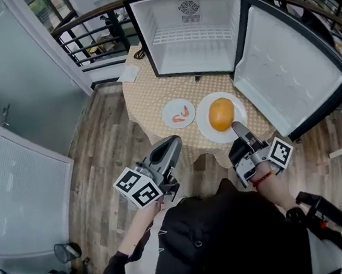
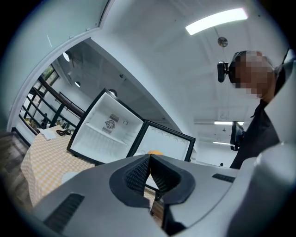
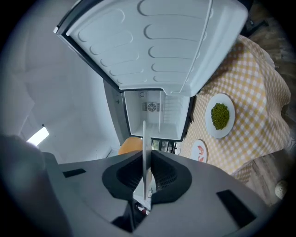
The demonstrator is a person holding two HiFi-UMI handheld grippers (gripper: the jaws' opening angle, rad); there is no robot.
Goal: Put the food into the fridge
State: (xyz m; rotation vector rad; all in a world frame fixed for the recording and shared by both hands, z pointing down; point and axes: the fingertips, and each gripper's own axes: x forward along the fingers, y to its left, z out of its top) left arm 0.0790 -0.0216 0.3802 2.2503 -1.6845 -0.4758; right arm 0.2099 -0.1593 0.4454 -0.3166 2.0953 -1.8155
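Fridge [image 1: 193, 46] stands at the far side of the table [image 1: 149, 99], its white inside bare, with one wire shelf across the upper part. Its door [image 1: 286, 72] is swung fully open to the right and hangs out past the table edge. The table wears a yellow checked cloth and stands on a wood-plank floor [image 1: 100, 153]. On the cloth just in front of the fridge lies a big plate [image 1: 206, 126] bearing a rounded lump of orange food [image 1: 221, 114]. Just to its left, not touching, is a small plate [image 1: 170, 120] with shrimp [image 1: 182, 114] on it. The right gripper view also shows a third plate [image 3: 220, 132] on the cloth beside the fridge, heaped with greens [image 3: 220, 115]; the head view does not show it. The right gripper [image 1: 237, 126] reaches in from the near side and is clenched on the near rim of the big plate. In its own view the thin white rim stands edge-on between the two pads, with the orange food just beyond. Whether the big plate rests on the cloth or is raised off it cannot be told. The left gripper [image 1: 172, 140] is held at the table's near edge, pointing toward the small plate, its jaws pressed together on nothing.
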